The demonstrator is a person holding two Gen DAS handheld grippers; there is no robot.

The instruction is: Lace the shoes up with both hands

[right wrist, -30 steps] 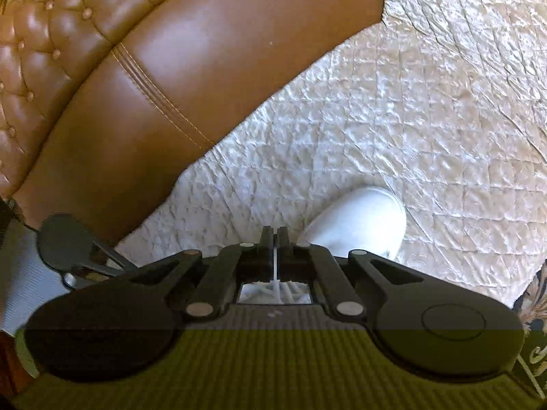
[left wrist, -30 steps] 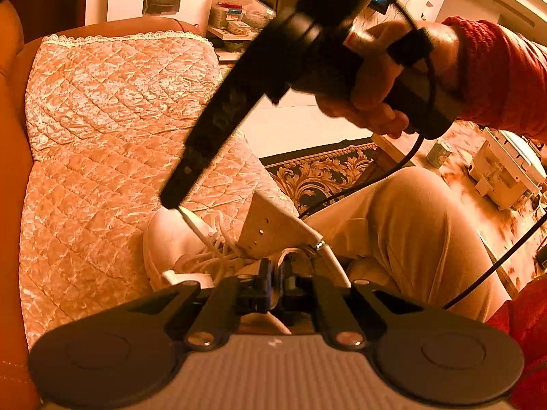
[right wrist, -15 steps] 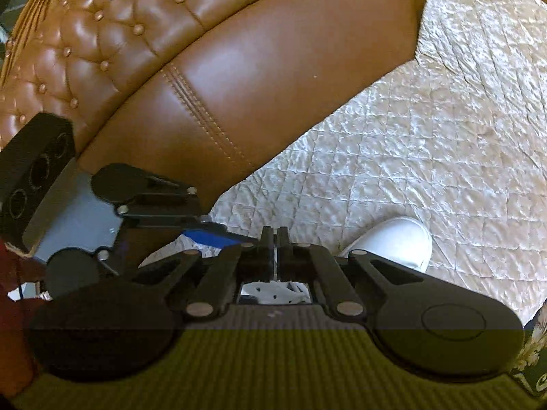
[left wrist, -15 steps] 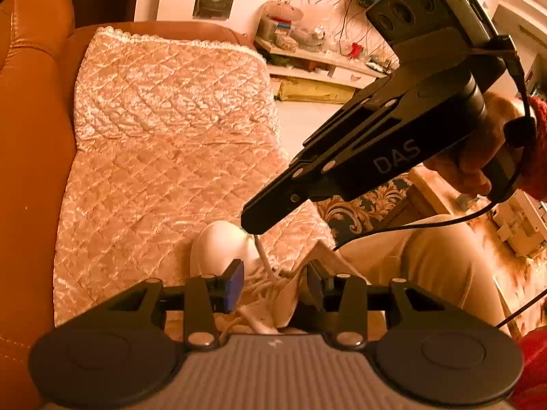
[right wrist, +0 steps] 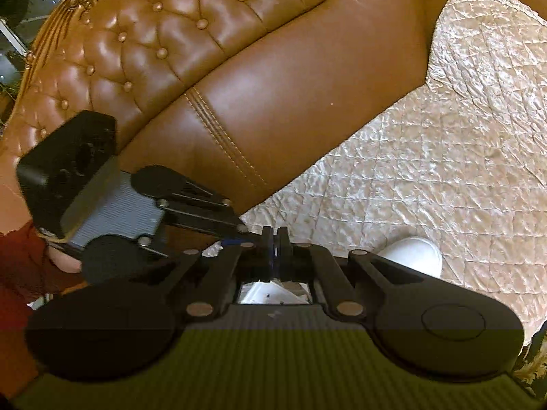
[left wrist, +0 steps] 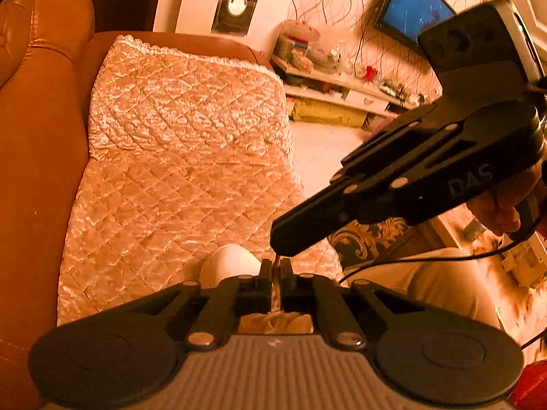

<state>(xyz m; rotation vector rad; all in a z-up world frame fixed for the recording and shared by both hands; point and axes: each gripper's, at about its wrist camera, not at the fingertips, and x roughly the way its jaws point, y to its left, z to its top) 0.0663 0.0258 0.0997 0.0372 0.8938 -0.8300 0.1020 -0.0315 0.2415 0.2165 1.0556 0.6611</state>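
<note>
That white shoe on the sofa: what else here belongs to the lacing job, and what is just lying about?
Part of the job:
white shoe
lace
left gripper
right gripper

Just lying about:
quilted cover
leather sofa
television
cluttered shelf

shoe point(left wrist: 230, 261): only the white toe shows past the left gripper point(left wrist: 276, 268); the rest sits behind its body
lace point(left wrist: 276, 294): a thin pale sliver between the pressed-together fingers; too small to tell whether it is held
right gripper point(right wrist: 273, 239): whether lace runs between its fingers is not clear
shelf clutter point(left wrist: 307, 51): blurred, items unreadable
person's hand point(left wrist: 506, 205): cut off by the right edge
</note>
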